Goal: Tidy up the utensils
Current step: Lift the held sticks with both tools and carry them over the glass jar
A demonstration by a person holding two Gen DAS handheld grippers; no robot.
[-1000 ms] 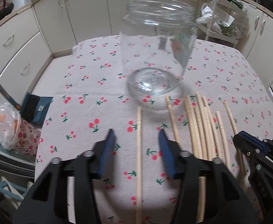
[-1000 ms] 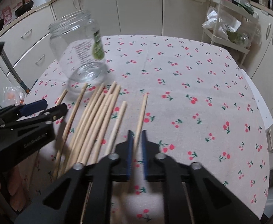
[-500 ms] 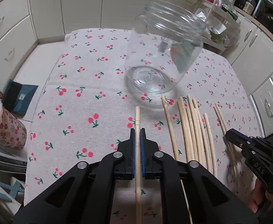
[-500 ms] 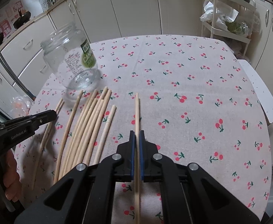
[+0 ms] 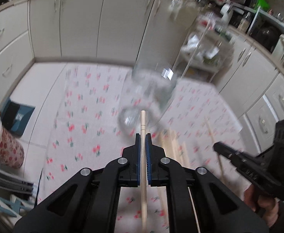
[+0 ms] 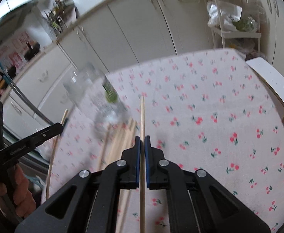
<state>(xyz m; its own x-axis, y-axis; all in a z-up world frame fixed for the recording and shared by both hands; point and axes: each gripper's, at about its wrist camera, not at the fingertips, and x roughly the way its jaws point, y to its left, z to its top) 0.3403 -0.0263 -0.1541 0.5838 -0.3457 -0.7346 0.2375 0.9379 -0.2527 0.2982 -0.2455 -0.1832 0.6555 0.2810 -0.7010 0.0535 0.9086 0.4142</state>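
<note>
My left gripper (image 5: 143, 136) is shut on a wooden chopstick (image 5: 143, 122) that sticks out ahead of the pads, lifted above the cloth. My right gripper (image 6: 142, 138) is shut on another chopstick (image 6: 142, 116), also raised. A clear glass jar (image 5: 151, 95) with a green label stands on the cherry-print tablecloth (image 5: 87, 104), blurred, beyond both tips; in the right wrist view the jar (image 6: 97, 97) is to the left. Several more chopsticks (image 6: 120, 136) lie on the cloth beside the jar. The right gripper (image 5: 217, 147) shows at the right of the left view, and the left gripper (image 6: 61, 125) at the left of the right view.
Cream kitchen cabinets (image 5: 79, 23) run behind the table. A white rack with bags (image 6: 235, 19) stands at the far right. A red patterned bag (image 5: 4, 147) and a blue box (image 5: 17, 116) sit on the floor to the left. The table's white edge (image 6: 273, 81) shows on the right.
The left gripper closed on a chopstick that lay on the cloth. Both grippers then rose with their chopsticks and tilted up, so more of the cabinets shows.
</note>
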